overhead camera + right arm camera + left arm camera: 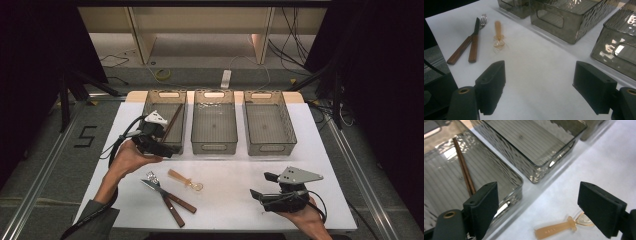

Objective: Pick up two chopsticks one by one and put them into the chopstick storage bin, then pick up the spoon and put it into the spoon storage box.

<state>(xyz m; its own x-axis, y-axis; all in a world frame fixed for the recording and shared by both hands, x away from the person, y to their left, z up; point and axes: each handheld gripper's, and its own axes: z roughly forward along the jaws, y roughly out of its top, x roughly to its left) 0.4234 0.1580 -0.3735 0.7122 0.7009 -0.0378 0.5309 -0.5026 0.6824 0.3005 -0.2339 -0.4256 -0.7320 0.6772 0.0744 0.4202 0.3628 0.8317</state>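
Three grey see-through bins stand in a row at the back of the white table. A pair of brown chopsticks (172,122) (464,167) lies in the left bin (148,107) (517,180). My left gripper (167,149) (546,195) hovers open over that bin's front corner, with nothing between its jaws. An amber plastic spoon (185,180) (559,228) (498,32) lies on the table just below it. Beside the spoon lie a wooden-handled knife (172,207) (474,40) and a wooden-handled fork (170,195) (461,51). My right gripper (261,186) (539,85) rests open and empty at the front right.
The middle bin (214,147) (554,160) and the right bin (267,149) look bare inside. White tabletop (225,200) stretches between the cutlery and my right gripper. Cables and a power strip lie on the floor beyond the table's far edge.
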